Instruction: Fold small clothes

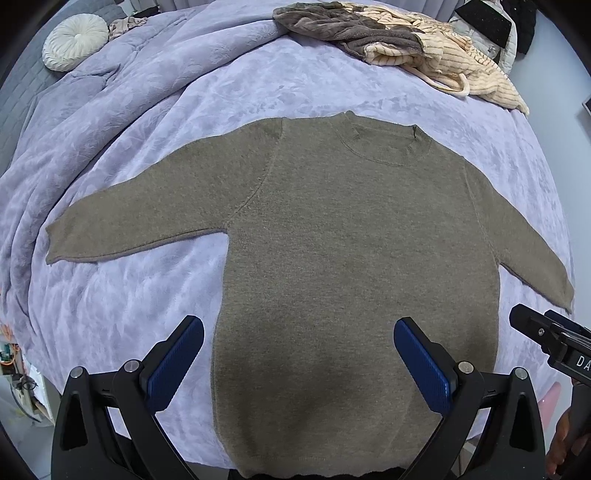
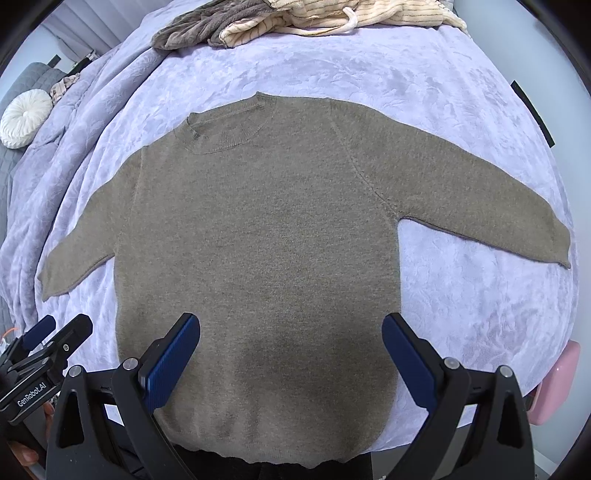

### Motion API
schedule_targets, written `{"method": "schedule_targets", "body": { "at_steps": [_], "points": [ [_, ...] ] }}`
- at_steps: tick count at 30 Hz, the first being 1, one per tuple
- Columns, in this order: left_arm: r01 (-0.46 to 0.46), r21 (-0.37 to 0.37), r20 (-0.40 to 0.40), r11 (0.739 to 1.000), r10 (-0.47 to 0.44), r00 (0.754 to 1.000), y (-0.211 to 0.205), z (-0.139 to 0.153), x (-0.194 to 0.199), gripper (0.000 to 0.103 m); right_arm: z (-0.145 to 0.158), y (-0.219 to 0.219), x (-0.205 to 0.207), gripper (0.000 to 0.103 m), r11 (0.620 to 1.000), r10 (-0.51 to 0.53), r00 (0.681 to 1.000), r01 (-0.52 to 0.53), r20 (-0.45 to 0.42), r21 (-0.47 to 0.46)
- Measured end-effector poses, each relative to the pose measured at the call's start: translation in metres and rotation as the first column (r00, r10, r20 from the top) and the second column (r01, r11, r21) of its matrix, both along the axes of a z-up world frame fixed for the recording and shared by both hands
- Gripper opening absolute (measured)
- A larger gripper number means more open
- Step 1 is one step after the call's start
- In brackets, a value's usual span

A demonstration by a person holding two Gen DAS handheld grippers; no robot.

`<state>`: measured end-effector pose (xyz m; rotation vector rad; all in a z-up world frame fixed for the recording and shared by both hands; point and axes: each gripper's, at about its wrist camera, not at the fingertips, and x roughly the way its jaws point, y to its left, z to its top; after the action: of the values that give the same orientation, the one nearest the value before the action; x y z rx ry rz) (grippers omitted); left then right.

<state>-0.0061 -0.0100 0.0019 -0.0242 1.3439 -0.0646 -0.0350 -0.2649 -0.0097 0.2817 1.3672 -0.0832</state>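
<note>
An olive-brown knit sweater [image 1: 351, 240] lies flat and face up on the lavender blanket [image 1: 258, 81], both sleeves spread out, collar at the far end, hem at the near edge. It also shows in the right wrist view [image 2: 258, 240]. My left gripper [image 1: 299, 339] is open and empty, hovering above the sweater's lower left part. My right gripper [image 2: 291, 336] is open and empty above the lower middle of the sweater. The right gripper's tip shows at the right edge of the left wrist view [image 1: 535, 332]; the left gripper shows at the lower left of the right wrist view [image 2: 48, 336].
A pile of brown and cream striped clothes [image 1: 406, 40] lies at the far end of the bed [image 2: 295, 22]. A round white cushion [image 1: 74, 40] sits far left. A pink object [image 2: 557, 384] sits at the bed's near right edge.
</note>
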Motion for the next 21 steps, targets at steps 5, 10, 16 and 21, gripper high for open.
{"method": "schedule_targets", "body": {
  "at_steps": [5,10,16,21],
  "points": [
    [-0.004,-0.003,-0.002,1.0,0.004,1.0,0.0012,-0.0004,0.0003,0.103,-0.0022,0.0001,0.0006,0.1,1.0,0.0,1.0,0.0,-0.005,0.001],
    [-0.009,-0.006,-0.009,1.0,0.009,1.0,0.0024,-0.0023,0.0029,0.103,-0.0032,0.0001,0.0026,0.1,1.0,0.004,1.0,-0.004,-0.01,-0.003],
    [-0.006,-0.007,-0.012,1.0,0.006,1.0,0.0028,-0.0021,0.0047,0.103,-0.004,0.001,0.0037,0.1,1.0,0.006,1.0,-0.006,-0.015,0.0],
    [-0.006,-0.005,-0.014,1.0,0.006,1.0,0.0028,-0.0022,0.0047,0.103,-0.0048,0.0026,0.0036,0.1,1.0,0.006,1.0,-0.005,-0.018,0.0]
  ]
}}
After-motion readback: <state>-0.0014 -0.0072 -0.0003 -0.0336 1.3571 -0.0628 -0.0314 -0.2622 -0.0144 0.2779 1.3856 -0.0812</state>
